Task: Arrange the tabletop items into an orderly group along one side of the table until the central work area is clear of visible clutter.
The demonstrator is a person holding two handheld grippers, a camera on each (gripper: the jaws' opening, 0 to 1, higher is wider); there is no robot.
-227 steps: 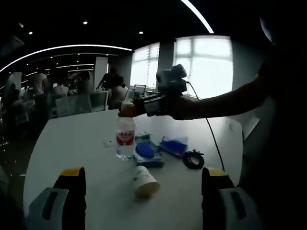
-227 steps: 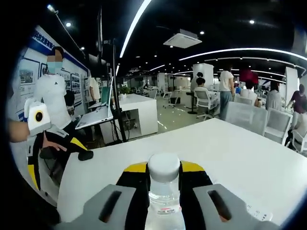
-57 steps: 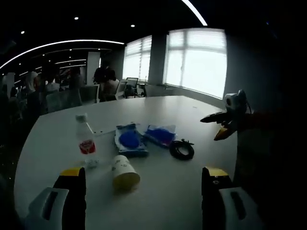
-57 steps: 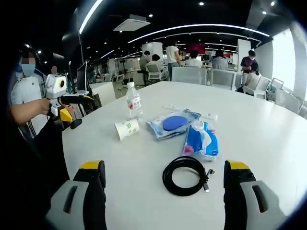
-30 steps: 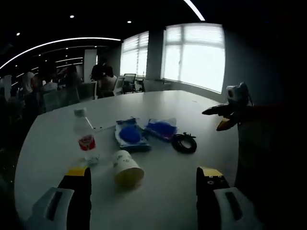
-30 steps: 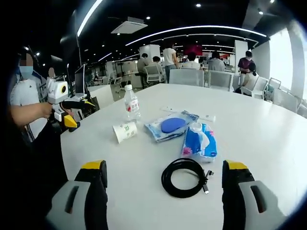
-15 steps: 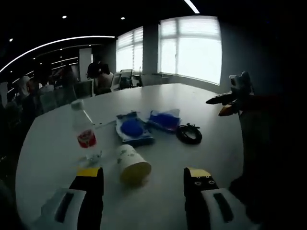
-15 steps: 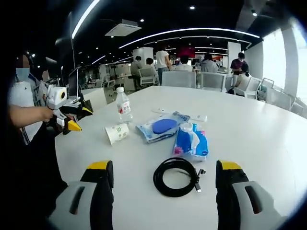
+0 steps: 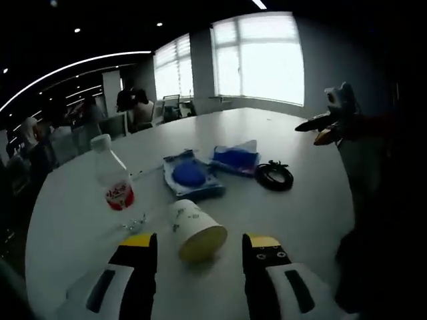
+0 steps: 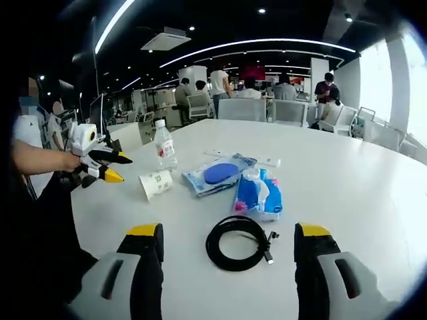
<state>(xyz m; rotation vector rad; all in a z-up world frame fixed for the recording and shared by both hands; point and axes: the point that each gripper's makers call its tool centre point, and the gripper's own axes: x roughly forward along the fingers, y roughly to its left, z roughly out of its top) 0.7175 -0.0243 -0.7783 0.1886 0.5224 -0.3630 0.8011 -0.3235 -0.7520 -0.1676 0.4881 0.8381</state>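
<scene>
Left gripper (image 9: 199, 243), jaws parted, frames a tipped paper cup (image 9: 195, 229); right gripper (image 10: 227, 239), open, faces the cable (image 10: 237, 243). Tidying appears barely begun.

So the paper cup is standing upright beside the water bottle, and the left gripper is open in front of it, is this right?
Not quite: the paper cup lies on its side beside the water bottle, as the left gripper view shows. The left gripper is indeed open in front of it.
</scene>
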